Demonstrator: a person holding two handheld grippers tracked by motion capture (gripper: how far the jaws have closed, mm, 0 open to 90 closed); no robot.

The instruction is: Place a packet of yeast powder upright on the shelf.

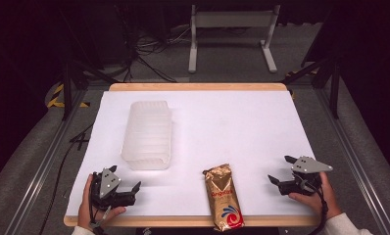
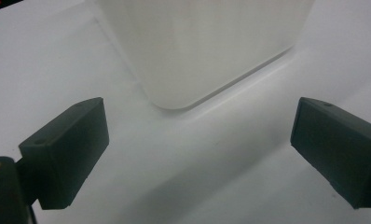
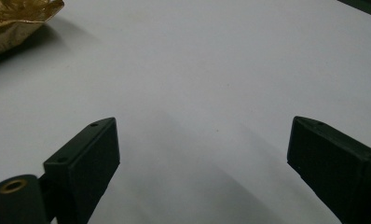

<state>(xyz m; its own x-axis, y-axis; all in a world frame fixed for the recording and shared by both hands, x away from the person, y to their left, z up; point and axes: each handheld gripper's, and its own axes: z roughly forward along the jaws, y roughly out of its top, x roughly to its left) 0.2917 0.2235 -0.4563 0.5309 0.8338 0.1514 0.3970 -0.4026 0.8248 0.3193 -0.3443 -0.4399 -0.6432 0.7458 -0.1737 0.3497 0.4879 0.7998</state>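
A translucent white plastic container point(image 1: 149, 134) lies on the left half of the white table top point(image 1: 232, 127). A gold foil bag point(image 1: 224, 197) with a red and blue logo lies at the front edge, its lower end hanging over it. A hand holds my left gripper point(image 1: 126, 177) at the front left, just short of the container's near end; its jaws stand open and empty. In the left gripper view the container point(image 2: 207, 46) is straight ahead of the gripper point(image 2: 197, 119). My right gripper point(image 1: 280, 169) rests open at the front right, with the bag's corner point(image 3: 16, 16) off to its left.
The table's wooden rim point(image 1: 198, 86) shows at the far edge. Beyond it are a grey metal stand point(image 1: 231, 29) and cables on the floor. Metal rails run along both sides of the table.
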